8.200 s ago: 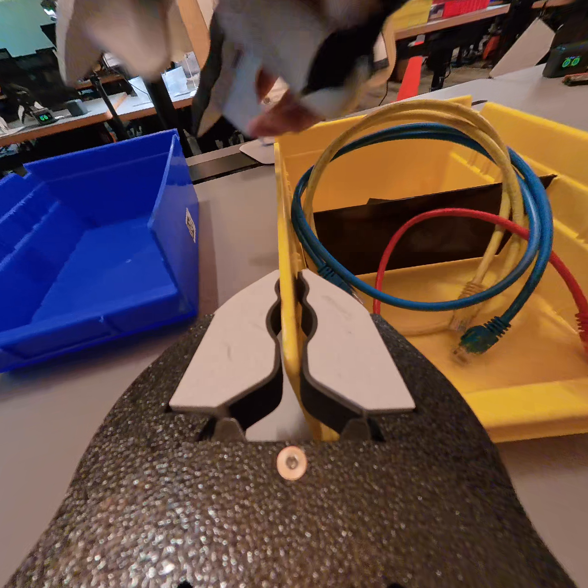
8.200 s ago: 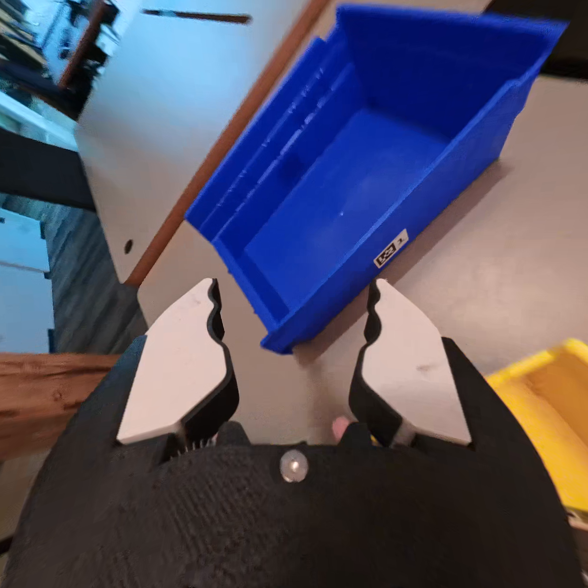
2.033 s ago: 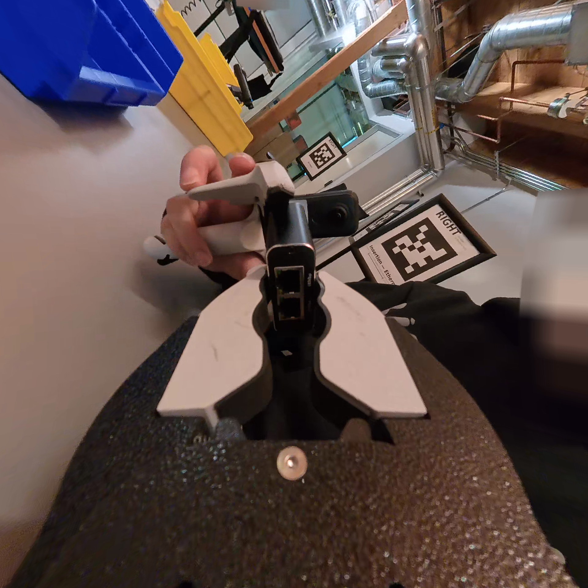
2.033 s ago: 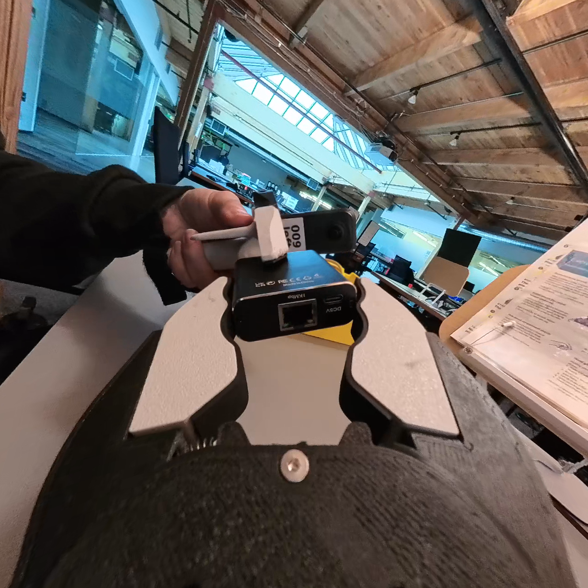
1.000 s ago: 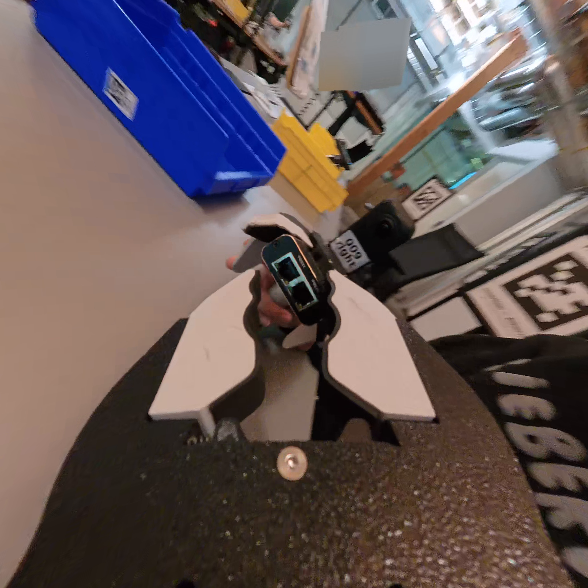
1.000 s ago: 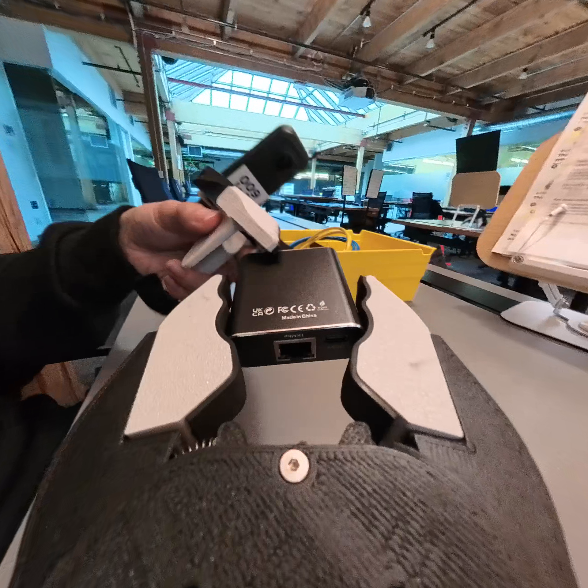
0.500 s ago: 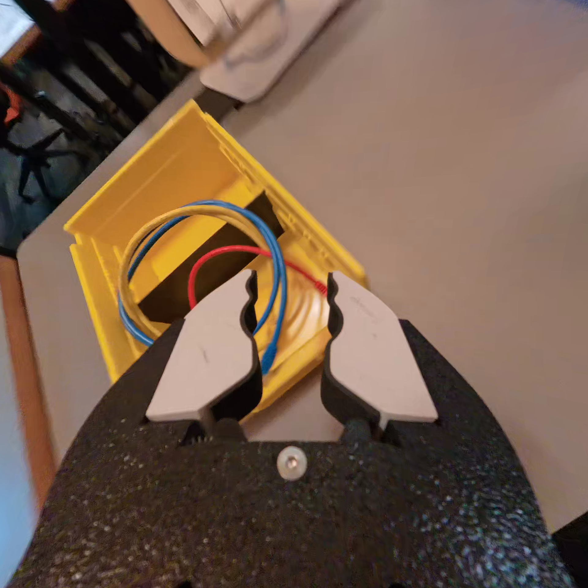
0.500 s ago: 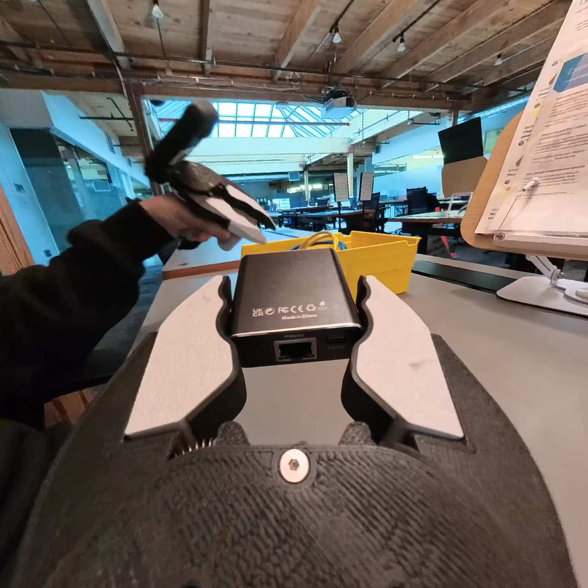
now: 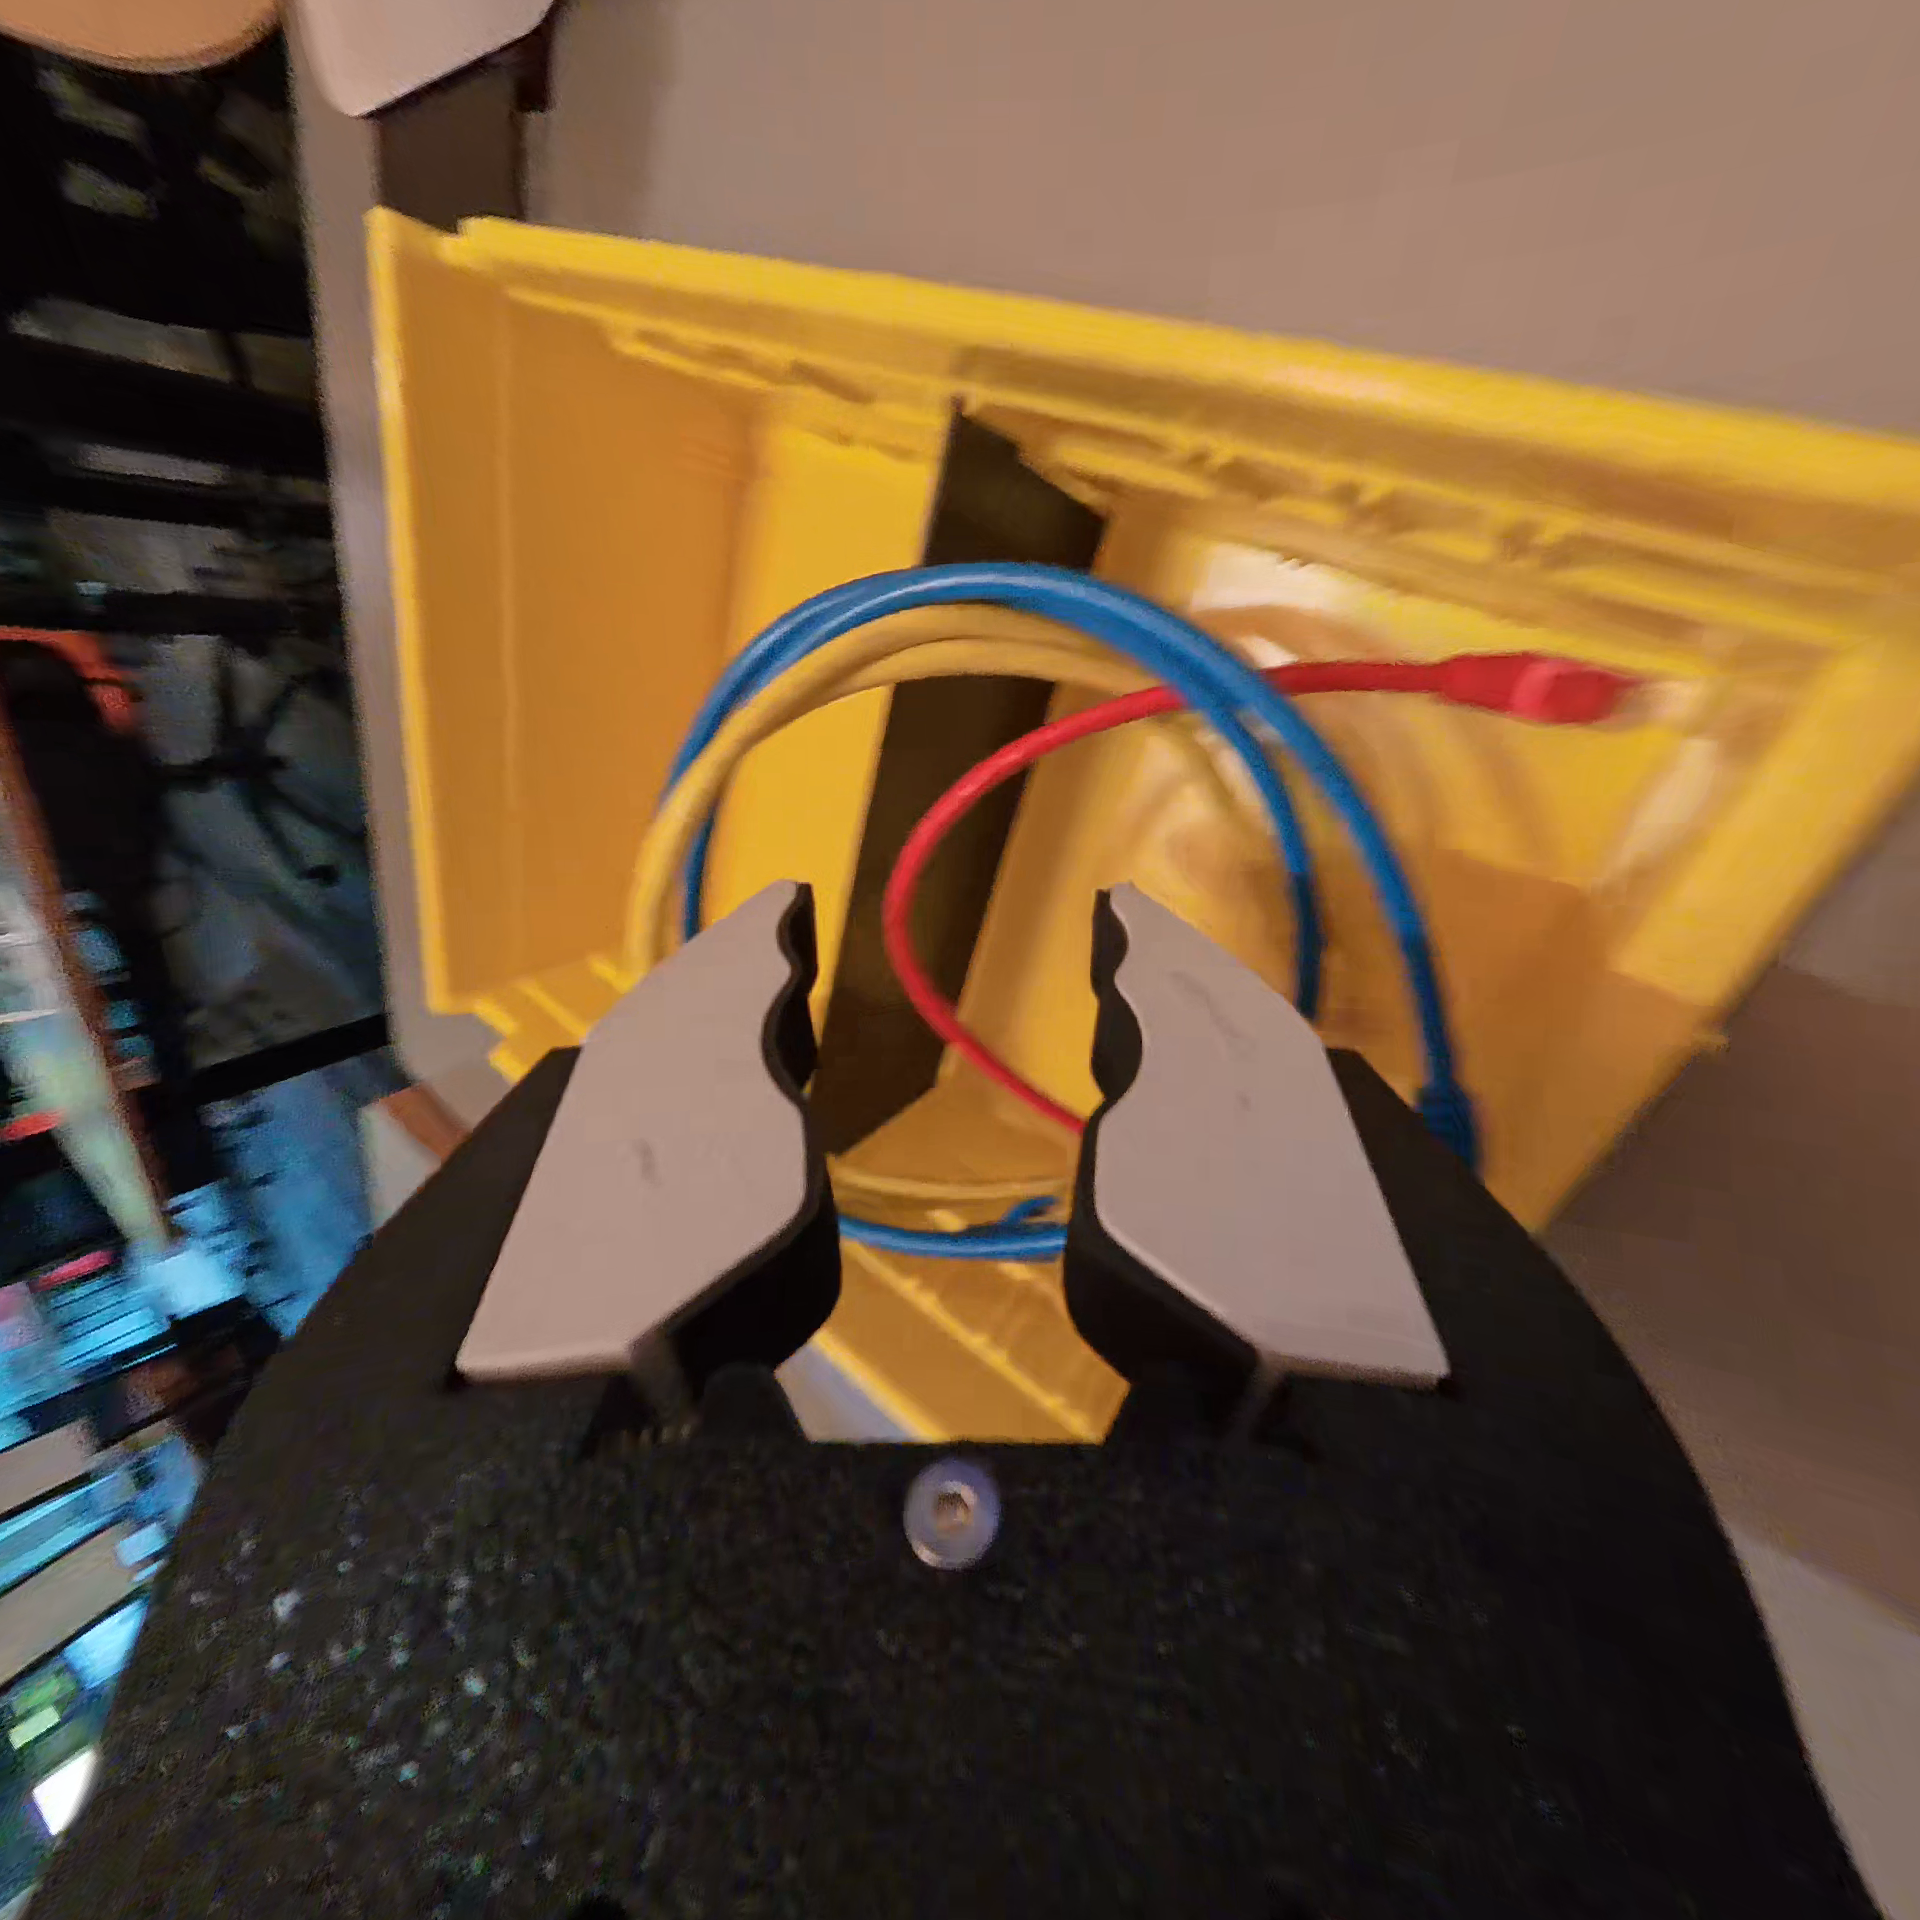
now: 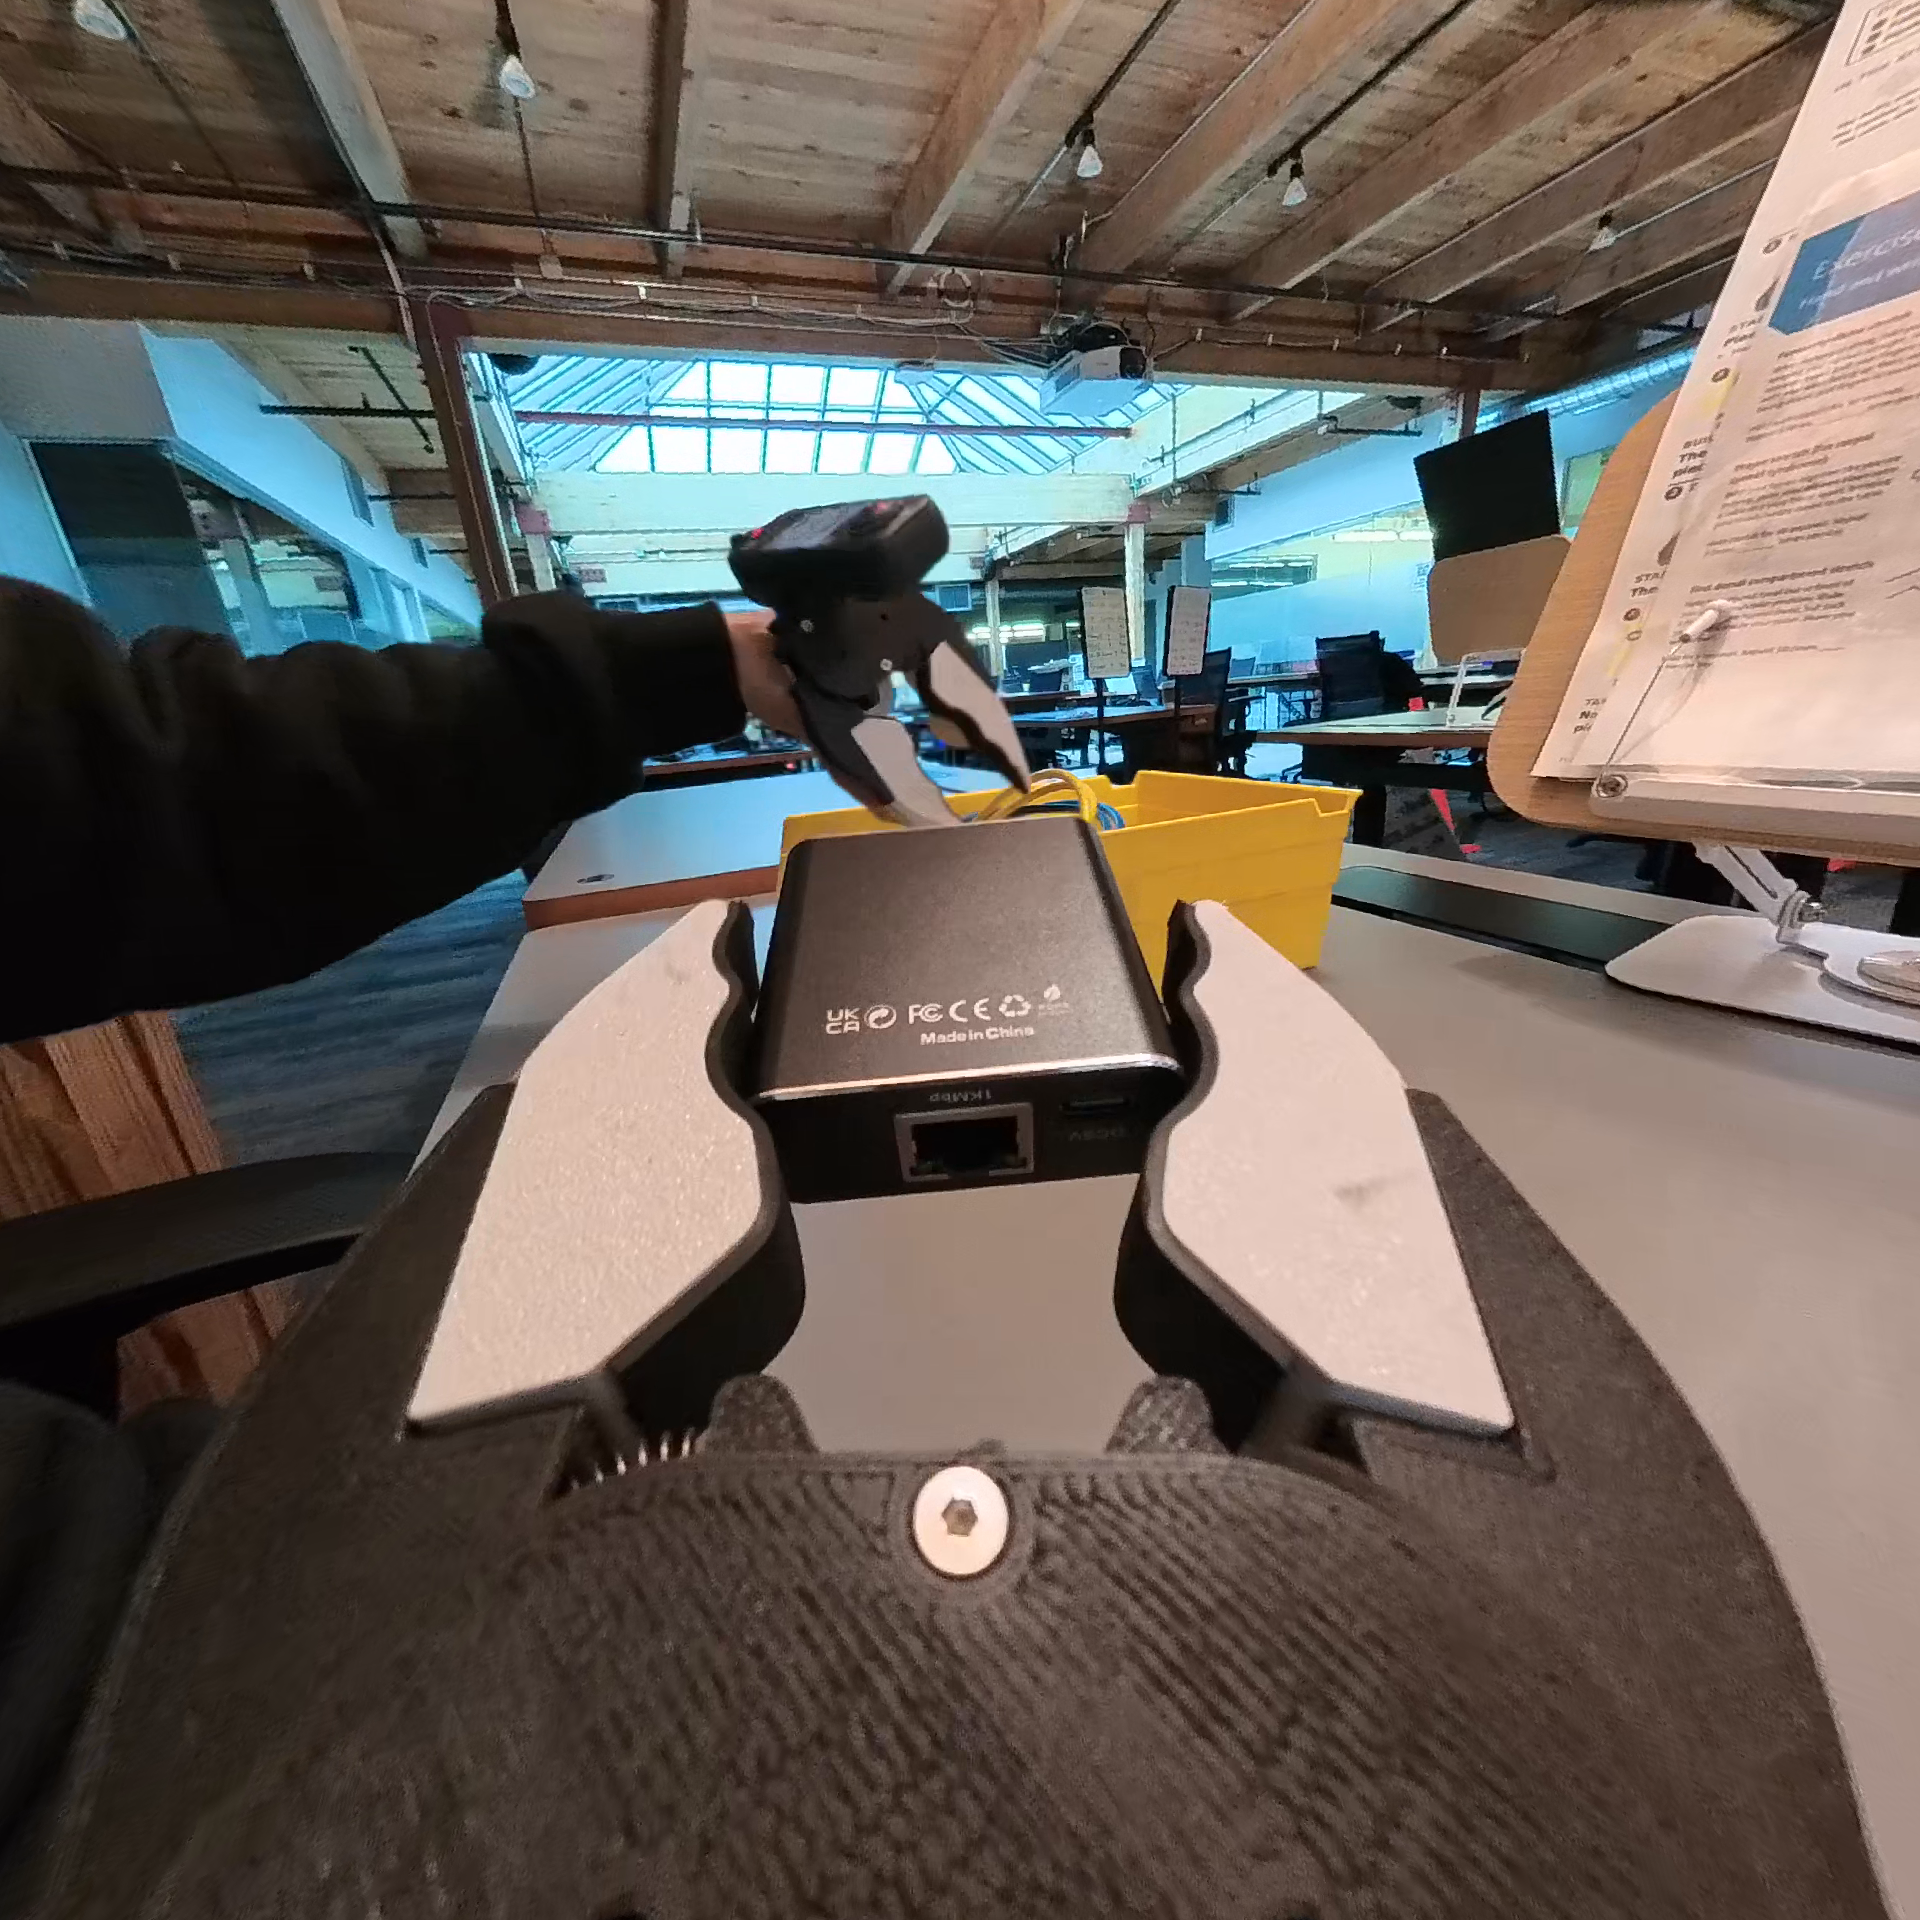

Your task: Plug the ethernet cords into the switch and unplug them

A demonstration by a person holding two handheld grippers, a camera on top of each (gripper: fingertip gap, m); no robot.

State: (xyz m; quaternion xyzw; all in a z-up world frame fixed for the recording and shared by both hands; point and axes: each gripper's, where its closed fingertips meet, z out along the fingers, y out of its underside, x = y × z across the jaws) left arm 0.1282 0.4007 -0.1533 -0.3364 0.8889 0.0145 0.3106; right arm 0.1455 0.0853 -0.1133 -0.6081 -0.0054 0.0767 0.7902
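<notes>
Left wrist view: the left gripper [image 9: 951, 997], jaws spread and holding nothing, hangs over the yellow bin [image 9: 582, 582]. In the bin lie the blue cord [image 9: 1226, 665], the yellow cord [image 9: 748, 748] and the red cord [image 9: 914, 862], looped across a black divider [image 9: 966, 665].

Right wrist view: the right gripper [image 10: 961, 1023] clamps the black switch [image 10: 951, 951] by its sides, above the grey table [image 10: 1621, 1164], in front of the bin.

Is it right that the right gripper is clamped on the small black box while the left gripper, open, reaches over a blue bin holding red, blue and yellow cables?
Nearly. The bin under the open left gripper is yellow, not blue, as the left wrist view shows. The rest stands.
</notes>
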